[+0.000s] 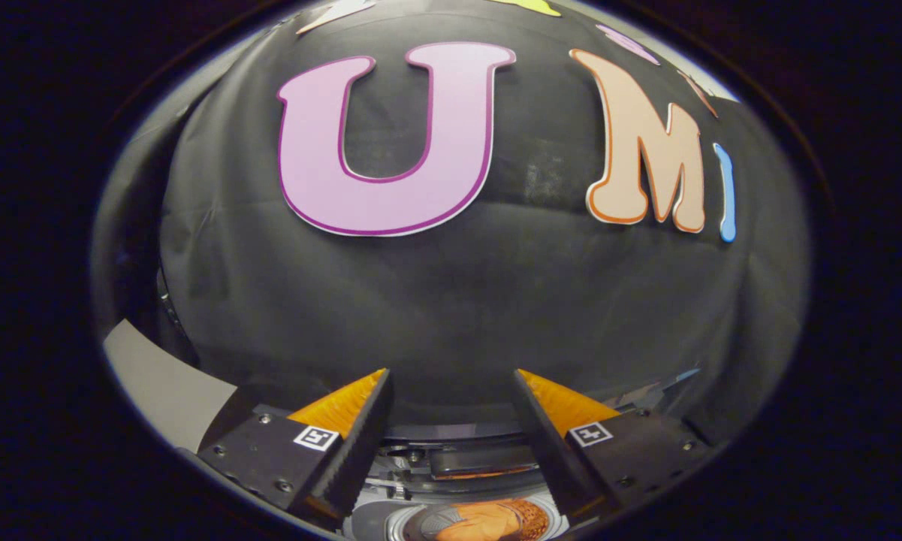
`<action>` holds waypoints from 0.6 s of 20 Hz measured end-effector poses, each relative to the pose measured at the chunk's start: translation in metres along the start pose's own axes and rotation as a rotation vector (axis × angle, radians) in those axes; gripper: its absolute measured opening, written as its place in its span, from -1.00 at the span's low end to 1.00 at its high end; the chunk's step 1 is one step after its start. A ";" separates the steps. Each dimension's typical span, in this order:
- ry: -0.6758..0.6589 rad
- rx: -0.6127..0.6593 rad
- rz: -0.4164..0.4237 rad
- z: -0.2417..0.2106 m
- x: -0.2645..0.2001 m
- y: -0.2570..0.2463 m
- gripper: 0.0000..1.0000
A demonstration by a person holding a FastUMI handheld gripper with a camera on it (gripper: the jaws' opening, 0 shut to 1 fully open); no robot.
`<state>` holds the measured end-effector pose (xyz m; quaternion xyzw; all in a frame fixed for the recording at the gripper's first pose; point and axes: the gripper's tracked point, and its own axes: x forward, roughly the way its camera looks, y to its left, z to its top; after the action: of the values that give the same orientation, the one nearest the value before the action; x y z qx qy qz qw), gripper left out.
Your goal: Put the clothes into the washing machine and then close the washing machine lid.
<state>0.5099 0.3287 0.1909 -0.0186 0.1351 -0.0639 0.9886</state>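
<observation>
Below, at lower centre, the gripper [451,391] is held wide open and empty above the washing machine [420,518], with orange clothes [496,522] seen inside.

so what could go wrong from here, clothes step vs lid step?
1. The gripper points at the booth wall with its jaws open and nothing between them, while the washing machine sits low beneath them. A descent would be poorly sighted.
2. An orange cloth lies in the drum opening. Whether it is fully inside cannot be told, so it could catch when the lid closes.
3. The lid cannot be made out from here, so grasping it risks a miss.
</observation>
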 end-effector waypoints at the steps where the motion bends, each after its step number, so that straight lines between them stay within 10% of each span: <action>1: -0.005 -0.002 0.003 0.000 -0.001 -0.001 0.91; 12: -0.043 -0.001 0.054 0.004 -0.005 -0.002 0.91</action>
<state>0.5063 0.3274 0.1963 -0.0170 0.1143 -0.0367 0.9926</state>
